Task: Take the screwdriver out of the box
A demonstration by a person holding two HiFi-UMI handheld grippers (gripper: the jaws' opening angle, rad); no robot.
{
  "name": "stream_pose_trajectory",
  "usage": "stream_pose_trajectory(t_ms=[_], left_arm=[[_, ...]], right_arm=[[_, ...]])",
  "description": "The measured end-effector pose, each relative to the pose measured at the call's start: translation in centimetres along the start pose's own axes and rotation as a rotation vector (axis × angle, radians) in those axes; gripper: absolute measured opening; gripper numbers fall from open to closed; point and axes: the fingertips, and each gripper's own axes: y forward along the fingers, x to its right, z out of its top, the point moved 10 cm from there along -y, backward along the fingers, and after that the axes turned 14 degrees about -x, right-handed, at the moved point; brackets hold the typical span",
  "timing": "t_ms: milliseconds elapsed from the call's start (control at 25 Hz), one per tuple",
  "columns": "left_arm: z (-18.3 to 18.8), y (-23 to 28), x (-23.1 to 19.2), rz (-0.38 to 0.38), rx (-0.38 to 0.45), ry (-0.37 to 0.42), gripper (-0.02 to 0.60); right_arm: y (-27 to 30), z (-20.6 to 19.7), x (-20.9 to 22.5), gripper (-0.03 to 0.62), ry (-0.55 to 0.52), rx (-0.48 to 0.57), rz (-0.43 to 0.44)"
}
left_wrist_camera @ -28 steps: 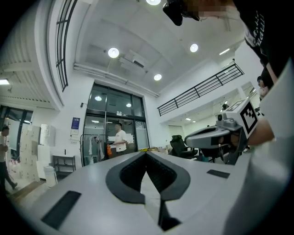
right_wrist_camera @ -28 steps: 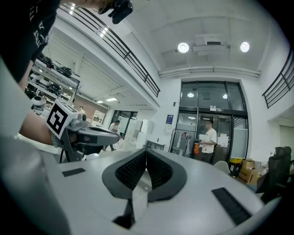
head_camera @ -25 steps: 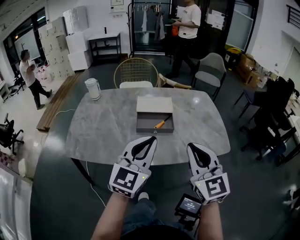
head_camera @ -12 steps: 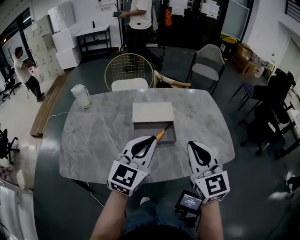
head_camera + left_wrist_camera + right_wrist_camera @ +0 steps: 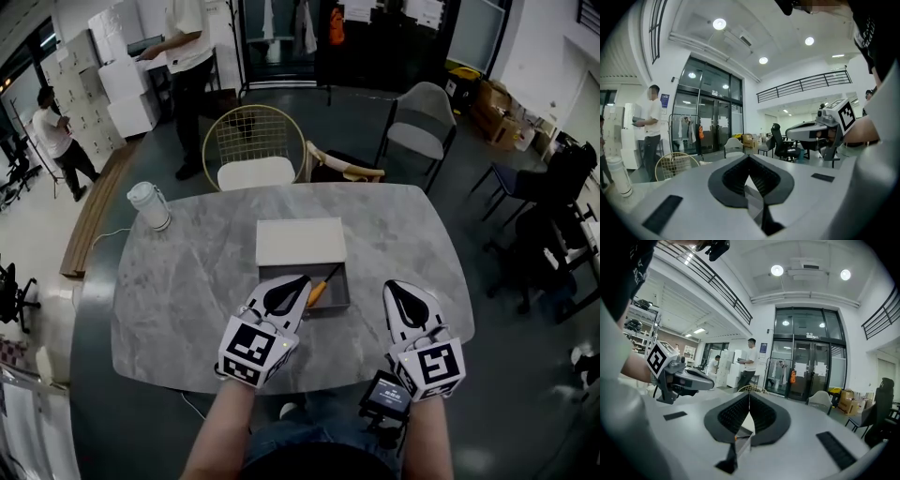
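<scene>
Screwdriver [image 5: 318, 292] aslant in the grey tray [image 5: 339, 304] pulled out of the beige box [image 5: 300, 241], orange handle toward the near left, dark shaft toward the far right corner. Not yet lifted out. Box at the middle of the grey marble tabletop [image 5: 178, 291], tray opening toward the near edge.

Left gripper [image 5: 300, 280] over the near part of the tabletop, jaws clenched, tips together, nothing between them. In the head view its tip overlapping the left half of the tray, just beside the orange handle; contact with tray or handle not discernible. Right gripper [image 5: 393, 286] to the right of the tray and apart from it, jaws likewise clenched and empty. In the right gripper view, through the gap below the closed tips, a corner of the tray with a speck of orange. Both grippers pointing toward the far side of the tabletop, marker cubes nearest the head camera.

White jug [image 5: 150, 204] near the far left corner of the tabletop. Gold wire chair [image 5: 253, 141] with a white seat behind the far edge, grey chair [image 5: 422, 117] farther right. Small black screen [image 5: 386, 397] just below the right gripper. One bystander [image 5: 190, 56] standing beyond the gold chair, a second bystander [image 5: 58, 131] at far left.
</scene>
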Motion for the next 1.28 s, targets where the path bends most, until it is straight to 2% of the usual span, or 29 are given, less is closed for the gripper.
stream_pose_trajectory(t_ms=[240, 480, 520, 600, 640, 920, 1280], left_arm=[[-0.1, 5.1, -1.8, -0.016, -0.141, -0.020, 0.012], [-1.9, 9.1, -2.6, -0.067, -0.287, -0.100, 0.014], [-2.3, 9.7, -2.7, -0.073, -0.308, -0.116, 0.035], [-2.9, 10.8, -2.9, -0.077, -0.355, -0.139, 0.117], [-3.2, 11.3, -2.9, -0.082, -0.383, -0.143, 0.120], [-6.5, 14.3, -2.3, -0.160, -0.636, -0.125, 0.120], [-9.6, 17.5, -1.6, -0.186, -0.850, -0.086, 0.118]], right_arm=[[3.3, -1.1, 4.0, 0.025, 0.025, -0.022, 0.022], [6.4, -2.8, 7.3, 0.025, 0.049, -0.076, 0.051], [6.8, -3.1, 7.8, 0.025, 0.059, -0.087, 0.052], [7.5, -3.8, 8.6, 0.025, 0.080, -0.112, 0.055], [7.7, -4.2, 9.0, 0.025, 0.090, -0.124, 0.057], [9.1, -7.4, 10.5, 0.025, 0.161, -0.200, 0.063], [8.9, -12.0, 9.7, 0.025, 0.256, -0.313, 0.066]])
